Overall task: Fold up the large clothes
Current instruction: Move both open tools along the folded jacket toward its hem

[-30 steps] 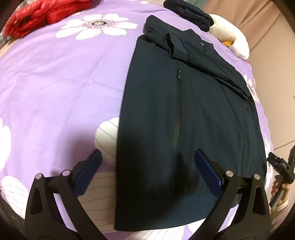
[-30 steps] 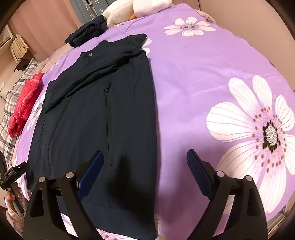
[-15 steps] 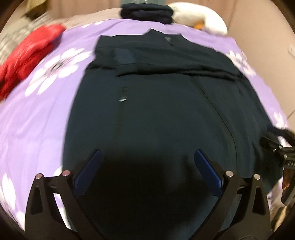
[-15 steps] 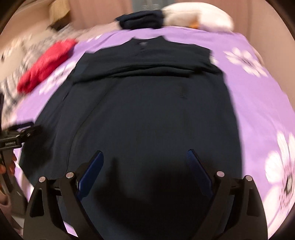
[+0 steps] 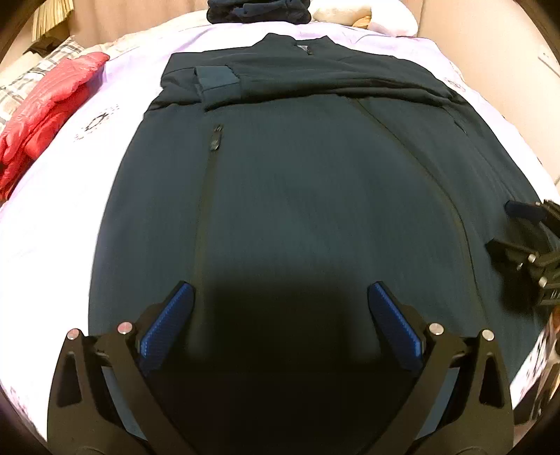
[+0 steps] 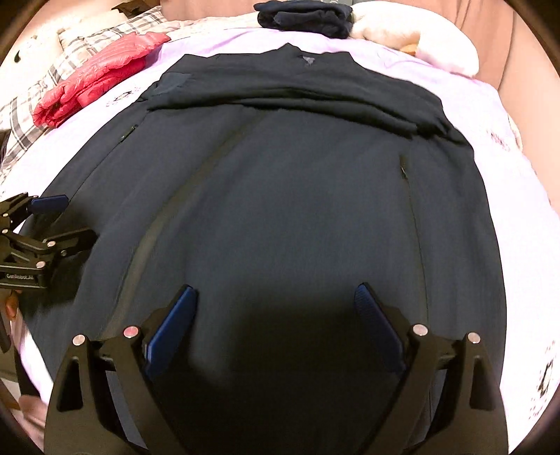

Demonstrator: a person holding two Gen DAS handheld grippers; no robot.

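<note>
While the dark jacket (image 5: pixel 297 196) lies flat on the bed (image 5: pixel 52 210) with its front up and its sleeves folded across the chest, both grippers hover over its lower half — neither touching the cloth. The left gripper (image 5: pixel 280 315) has its blue pads (image 5: pixel 164 325) spread wide with nothing between them; the right gripper (image 6: pixel 276 315) is spread the same way and empty. Each shows at the edge of the other's view. Beyond the collar sit a folded dark garment (image 6: pixel 304 17) and a white plush toy (image 6: pixel 413 38) — a red puffer jacket (image 5: pixel 42 115) lies well apart to the left.
</note>
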